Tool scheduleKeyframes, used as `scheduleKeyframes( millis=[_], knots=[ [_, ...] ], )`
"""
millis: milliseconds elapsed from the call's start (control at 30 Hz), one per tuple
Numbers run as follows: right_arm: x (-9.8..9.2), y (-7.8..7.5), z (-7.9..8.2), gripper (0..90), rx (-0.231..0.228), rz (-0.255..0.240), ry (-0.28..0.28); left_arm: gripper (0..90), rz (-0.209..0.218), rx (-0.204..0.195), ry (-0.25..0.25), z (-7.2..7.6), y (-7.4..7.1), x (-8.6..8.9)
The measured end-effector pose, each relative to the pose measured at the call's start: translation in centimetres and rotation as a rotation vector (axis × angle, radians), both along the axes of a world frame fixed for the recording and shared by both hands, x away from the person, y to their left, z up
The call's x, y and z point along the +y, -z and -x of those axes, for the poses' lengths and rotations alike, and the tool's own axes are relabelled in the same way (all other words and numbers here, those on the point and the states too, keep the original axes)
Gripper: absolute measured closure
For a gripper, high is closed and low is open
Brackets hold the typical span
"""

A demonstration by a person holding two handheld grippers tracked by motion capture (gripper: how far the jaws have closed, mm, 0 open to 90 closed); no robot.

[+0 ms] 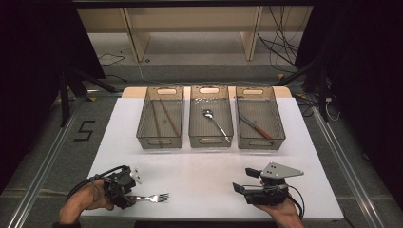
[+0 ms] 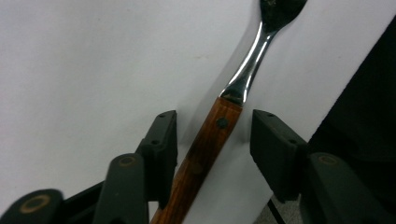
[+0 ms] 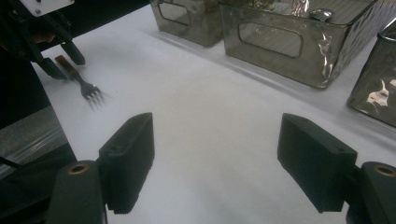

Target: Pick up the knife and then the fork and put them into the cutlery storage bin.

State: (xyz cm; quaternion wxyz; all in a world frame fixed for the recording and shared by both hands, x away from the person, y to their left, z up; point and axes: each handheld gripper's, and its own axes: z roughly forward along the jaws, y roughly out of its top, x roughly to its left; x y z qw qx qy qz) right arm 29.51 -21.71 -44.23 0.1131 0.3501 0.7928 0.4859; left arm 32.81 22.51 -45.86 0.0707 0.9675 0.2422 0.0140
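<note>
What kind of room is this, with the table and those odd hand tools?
Probably a lab set up for recording demonstrations: a white table holds three clear bins for sorting cutlery, loose cables run across the floor, and a person holds a gripper in each hand, the left gripper around a fork.

We see three bins in a row across the far half of the table — the left bin holds chopsticks, the middle bin a spoon, the right bin a knife. Near the front left edge lies a fork, tines toward the middle, its handle between the jaws of the left gripper. The right gripper sits at the front right — well apart.
</note>
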Motion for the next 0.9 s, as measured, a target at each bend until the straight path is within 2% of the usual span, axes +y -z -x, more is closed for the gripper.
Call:
scheduleKeyframes(
  millis=[100,133,167,267,433,467,667,700,900],
  knots=[
    [0.01,-0.01,0.01,28.1,0.0,0.002,-0.002,56.2,-0.001,0.009,0.016,0.01,0.04,-0.09],
    [0.01,-0.01,0.01,28.1,-0.001,0.001,-0.002,57.1,-0.02,0.015,0.04,-0.11,0.02,-0.1],
    [0.0,-0.01,0.01,28.1,0.0,0.002,-0.001,58.5,-0.02,0.015,0.04,-0.11,0.02,-0.1],
    [0.0,0.0,0.01,28.2,0.0,0.0,0.0,61.7,-0.021,0.007,0.035,-0.11,0.12,-0.15],
    [-0.01,0.0,0.0,28.2,0.0,0.0,0.0,66.7,-0.026,-0.002,0.057,0.03,0.18,-0.29],
    [-0.01,0.0,0.0,28.2,-0.001,0.0,0.001,67.3,-0.038,0.0,0.08,-0.03,0.11,-0.28],
    [0.02,0.02,0.01,28.1,0.002,0.004,0.0,70.5,-0.036,-0.003,0.118,0.27,0.15,-0.56],
    [0.01,0.01,0.01,28.2,0.002,0.004,0.0,71.1,-0.044,-0.004,0.141,0.29,0.09,-0.67],
    [-0.08,-0.03,0.02,28.1,0.002,0.002,0.001,75.5,-0.027,-0.008,0.154,0.4,0.1,-0.96]
  ],
)
